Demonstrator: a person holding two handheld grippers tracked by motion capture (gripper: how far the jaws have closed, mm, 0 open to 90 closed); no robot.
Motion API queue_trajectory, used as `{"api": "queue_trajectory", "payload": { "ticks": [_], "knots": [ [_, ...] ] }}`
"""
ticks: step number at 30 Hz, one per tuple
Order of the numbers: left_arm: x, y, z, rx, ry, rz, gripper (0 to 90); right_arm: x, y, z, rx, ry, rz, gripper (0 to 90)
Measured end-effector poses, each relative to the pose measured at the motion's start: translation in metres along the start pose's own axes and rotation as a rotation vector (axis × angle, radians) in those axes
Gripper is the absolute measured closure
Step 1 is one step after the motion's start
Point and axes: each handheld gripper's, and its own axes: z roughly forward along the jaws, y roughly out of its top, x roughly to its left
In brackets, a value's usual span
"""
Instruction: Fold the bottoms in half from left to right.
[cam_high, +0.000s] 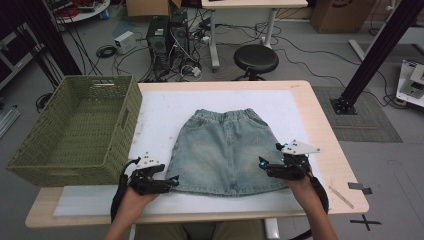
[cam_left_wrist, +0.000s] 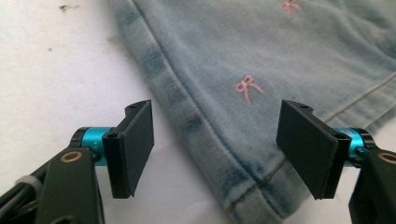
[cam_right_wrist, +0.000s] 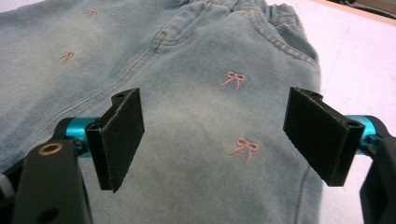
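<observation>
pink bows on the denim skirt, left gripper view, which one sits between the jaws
The whole pink bow mid-frame on the light blue denim skirt; the other is cut off at the top edge.

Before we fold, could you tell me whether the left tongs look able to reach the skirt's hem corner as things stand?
Probably yes. The left tongs stand open just over the hem corner of the skirt, with the side seam running between the jaws. Nothing lies in between, and the basket sits off to the side.

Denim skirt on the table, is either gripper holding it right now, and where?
Nothing is held. Left gripper and right gripper both stand open over the denim skirt.
</observation>
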Motion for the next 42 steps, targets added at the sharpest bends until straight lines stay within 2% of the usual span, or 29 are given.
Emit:
{"api": "queue_trajectory", "payload": {
  "ticks": [4, 10, 16, 20, 26, 30, 35, 42],
  "knots": [
    [-0.001, -0.003, -0.002, 0.003, 0.021, -0.011, 38.2, 0.003, 0.002, 0.004, 0.000, 0.016, -0.004, 21.2],
    [-0.001, -0.005, -0.004, 0.000, 0.021, -0.004, 54.5, 0.011, 0.009, 0.018, 0.020, 0.051, -0.007, 21.2],
    [-0.002, -0.006, -0.004, -0.001, 0.029, 0.012, 68.9, 0.022, 0.026, 0.037, 0.014, 0.125, -0.019, 21.2],
    [-0.002, -0.006, -0.003, 0.000, 0.024, 0.029, 76.4, 0.031, 0.046, 0.057, 0.005, 0.181, -0.026, 21.3],
    [-0.003, -0.005, -0.003, -0.001, 0.008, 0.037, 83.5, 0.048, 0.083, 0.094, 0.030, 0.248, -0.073, 21.5],
    [-0.001, -0.006, -0.004, -0.003, -0.004, 0.015, 84.5, 0.056, 0.104, 0.117, 0.035, 0.287, -0.080, 25.8],
    [-0.001, -0.007, -0.006, 0.000, -0.023, 0.015, 85.1, 0.067, 0.120, 0.142, 0.052, 0.305, -0.076, 25.7],
    [-0.001, -0.009, -0.010, -0.006, -0.042, 0.011, 85.2, 0.086, 0.137, 0.182, 0.108, 0.307, -0.117, 30.0]
  ]
}}
